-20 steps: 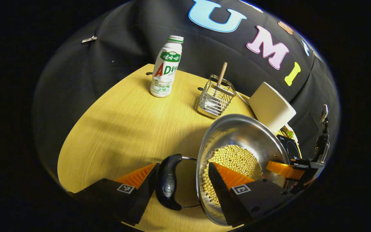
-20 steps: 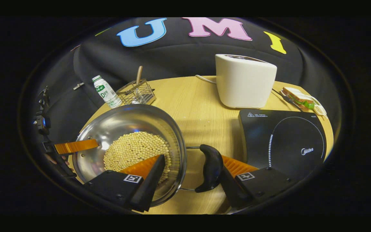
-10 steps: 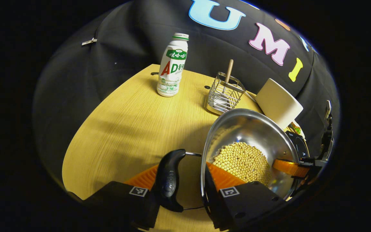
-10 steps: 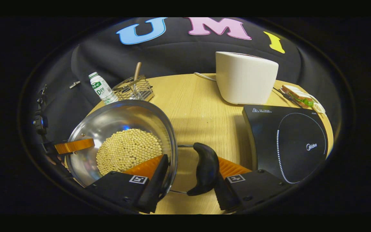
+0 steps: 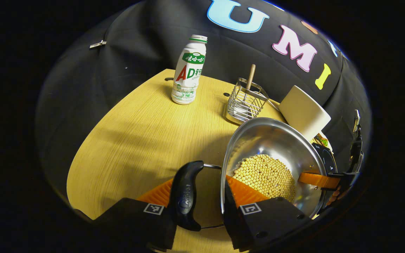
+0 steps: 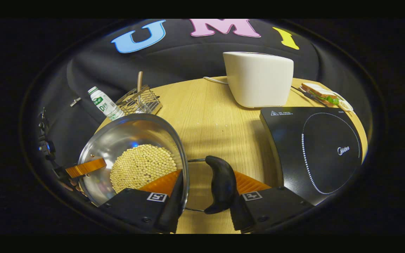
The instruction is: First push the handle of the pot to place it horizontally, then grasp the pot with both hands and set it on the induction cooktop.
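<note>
1. One steel pot (image 5: 276,140), holding a heap of pale beans (image 5: 264,174), sits on the wooden bench (image 5: 135,133), left of the single induction cooktop (image 6: 315,147) and apart from it.
2. The pot has two black handles (image 5: 185,196), one per side, each lying flat.
3. Left hand-held gripper (image 5: 202,196): clenched across one handle and the pot rim.
4. Right hand-held gripper (image 6: 206,191): likewise clamped on the other handle (image 6: 220,184) and rim.
5. Further back: one bottle (image 5: 188,75), one wire basket (image 5: 245,102), one toaster (image 6: 258,79), one sandwich (image 6: 323,93).
</note>
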Tool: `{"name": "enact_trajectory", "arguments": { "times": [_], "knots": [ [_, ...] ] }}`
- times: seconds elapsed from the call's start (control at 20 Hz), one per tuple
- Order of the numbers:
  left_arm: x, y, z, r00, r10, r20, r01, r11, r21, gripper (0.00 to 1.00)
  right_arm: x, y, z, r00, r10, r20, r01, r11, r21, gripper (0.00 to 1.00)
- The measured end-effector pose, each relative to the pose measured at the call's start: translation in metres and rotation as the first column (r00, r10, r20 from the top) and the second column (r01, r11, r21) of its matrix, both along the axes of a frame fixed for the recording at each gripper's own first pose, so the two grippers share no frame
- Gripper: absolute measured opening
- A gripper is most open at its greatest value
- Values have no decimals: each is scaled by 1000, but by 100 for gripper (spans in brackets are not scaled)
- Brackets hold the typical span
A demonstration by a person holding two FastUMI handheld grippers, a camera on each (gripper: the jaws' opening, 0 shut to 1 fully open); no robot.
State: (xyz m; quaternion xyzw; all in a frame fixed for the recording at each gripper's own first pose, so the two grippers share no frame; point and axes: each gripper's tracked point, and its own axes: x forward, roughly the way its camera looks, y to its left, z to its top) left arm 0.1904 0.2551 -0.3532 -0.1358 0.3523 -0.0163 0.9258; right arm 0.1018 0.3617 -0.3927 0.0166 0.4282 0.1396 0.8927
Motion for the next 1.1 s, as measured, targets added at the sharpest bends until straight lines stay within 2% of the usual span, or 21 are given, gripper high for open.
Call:
{"name": "enact_trajectory", "arguments": {
  "times": [0.35, 0.65, 0.9, 0.95, 1.0, 1.1],
  "knots": [
    [-20, 2, 4, 999, 34, -12, -34, 999, -5, 61, -8, -1, 12, 999, 33, 17, -33, 999, -18, 60],
    [-32, -8, 29, 999, 39, 16, -39, 999, 18, 61, -13, -12, 33, 999, 42, 31, -42, 999, 0, 60],
    [-30, -39, 58, 999, 21, 41, -23, 999, 34, 61, -8, -41, 61, 998, 27, 50, -27, 999, 17, 60],
    [-29, -48, 62, 999, 17, 45, -18, 999, 34, 61, -5, -49, 66, 998, 23, 56, -24, 1000, 20, 56],
    [-28, -57, 67, 999, 12, 48, -13, 999, 33, 61, -3, -58, 73, 998, 19, 63, -20, 1000, 20, 60],
    [-24, -78, 76, 998, -1, 58, -1, 999, 34, 61, 3, -76, 82, 997, 7, 74, -9, 1000, 23, 60]
  ]
}}
